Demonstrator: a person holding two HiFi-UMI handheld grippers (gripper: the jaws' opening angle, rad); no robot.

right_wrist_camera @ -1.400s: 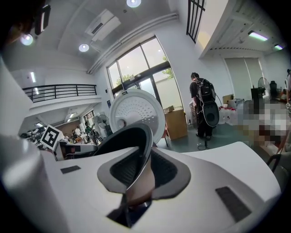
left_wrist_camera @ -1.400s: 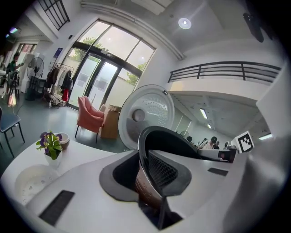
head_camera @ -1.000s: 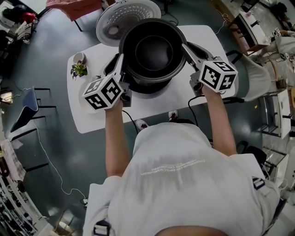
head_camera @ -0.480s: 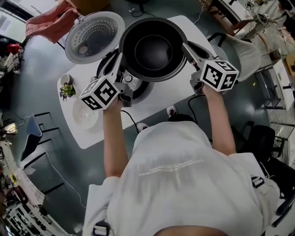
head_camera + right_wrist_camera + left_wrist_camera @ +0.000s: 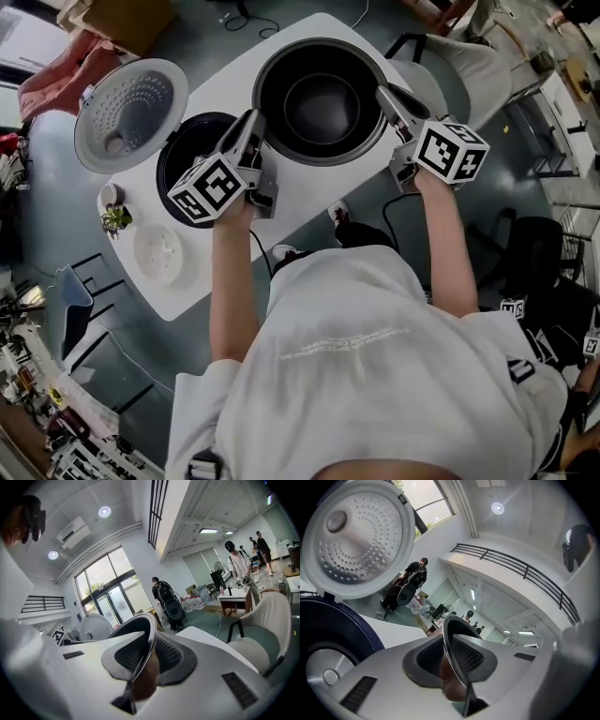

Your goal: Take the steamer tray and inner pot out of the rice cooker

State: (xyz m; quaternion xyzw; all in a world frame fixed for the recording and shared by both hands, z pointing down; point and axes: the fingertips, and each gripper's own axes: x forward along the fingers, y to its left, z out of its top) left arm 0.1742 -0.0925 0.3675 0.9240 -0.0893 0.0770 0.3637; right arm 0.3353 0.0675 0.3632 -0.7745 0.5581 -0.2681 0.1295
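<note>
Carrying the inner pot (image 5: 321, 98) between both tongs, I see that the main change is where it is. A second ago it sat over the rice cooker (image 5: 185, 155). Now it is well clear of the cooker, and the dark open well of the cooker is beside my left tongs (image 5: 251, 124), on their outer side. The lid (image 5: 131, 112) stands open further out on the same side.

The left tongs are almost closed, and their pads pinch the thin rim of the pot. The right tongs (image 5: 384, 96) pinch the opposite rim, and their jaws have just been closing a little more on it. So the grip looks firm on both sides.

A white round piece, which I take for the steamer tray (image 5: 157, 253), already lies on the bench (image 5: 309, 185), well out beyond the left tongs and nearer to me, close to a small plant (image 5: 117, 217). I judge that the task is nearly finished and only putting the pot down remains.

Some things I cannot make out. The bottom of the pot is hidden by its own body, so I cannot tell if it touches the bench or hangs above it. Each tongs' own view shows only a slice of rim between the pads. The marker cube of my left tongs covers part of the cooker opening. The white piece is too small to see its holes clearly.
</note>
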